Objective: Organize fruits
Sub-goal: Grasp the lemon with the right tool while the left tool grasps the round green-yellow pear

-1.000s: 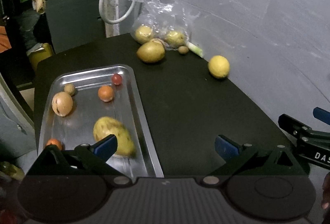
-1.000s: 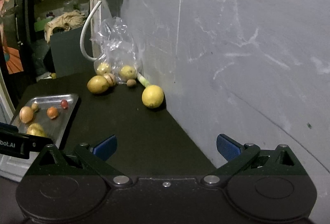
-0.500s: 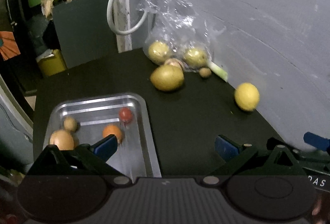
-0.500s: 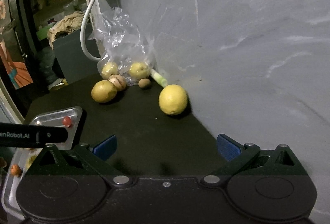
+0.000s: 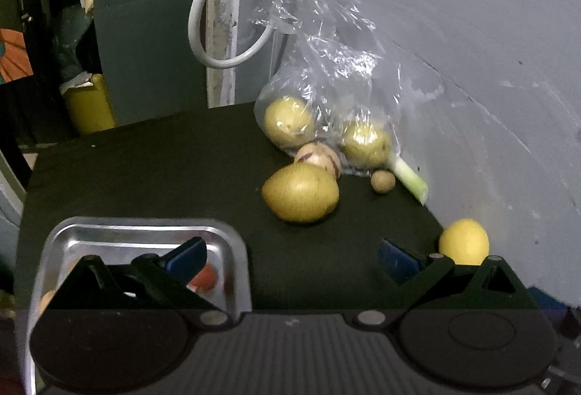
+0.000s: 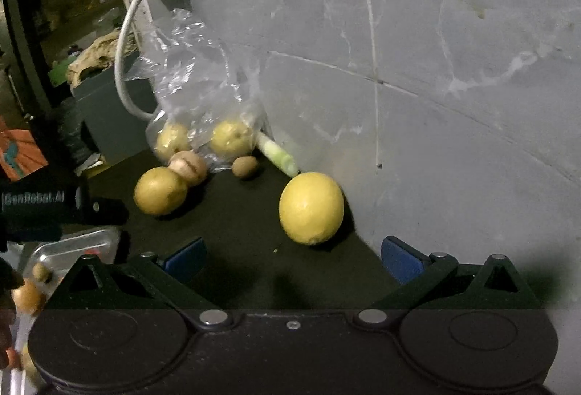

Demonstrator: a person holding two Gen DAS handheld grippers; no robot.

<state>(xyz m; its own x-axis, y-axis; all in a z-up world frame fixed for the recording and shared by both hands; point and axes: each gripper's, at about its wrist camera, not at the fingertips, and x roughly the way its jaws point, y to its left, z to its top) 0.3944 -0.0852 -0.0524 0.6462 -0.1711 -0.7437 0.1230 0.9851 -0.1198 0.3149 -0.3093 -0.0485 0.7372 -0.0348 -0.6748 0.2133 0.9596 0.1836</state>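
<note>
A yellow lemon lies on the black table against the grey wall, just ahead of my open right gripper; the same lemon shows at the right in the left wrist view. A large yellow-green fruit rests mid-table, ahead of my open left gripper, which holds nothing. Behind it are a pale onion-like bulb, a small brown fruit and a clear plastic bag with two yellow fruits. The steel tray sits at lower left, a red fruit partly hidden by my finger.
A green stalk pokes from the bag along the wall. A white cable loops down the wall corner. The grey wall bounds the table's right side. The other gripper's black body shows at left.
Both grippers have moved forward toward the fruits by the wall. The lemon now looms larger before the right gripper, and most of the tray has slid under the left gripper.
</note>
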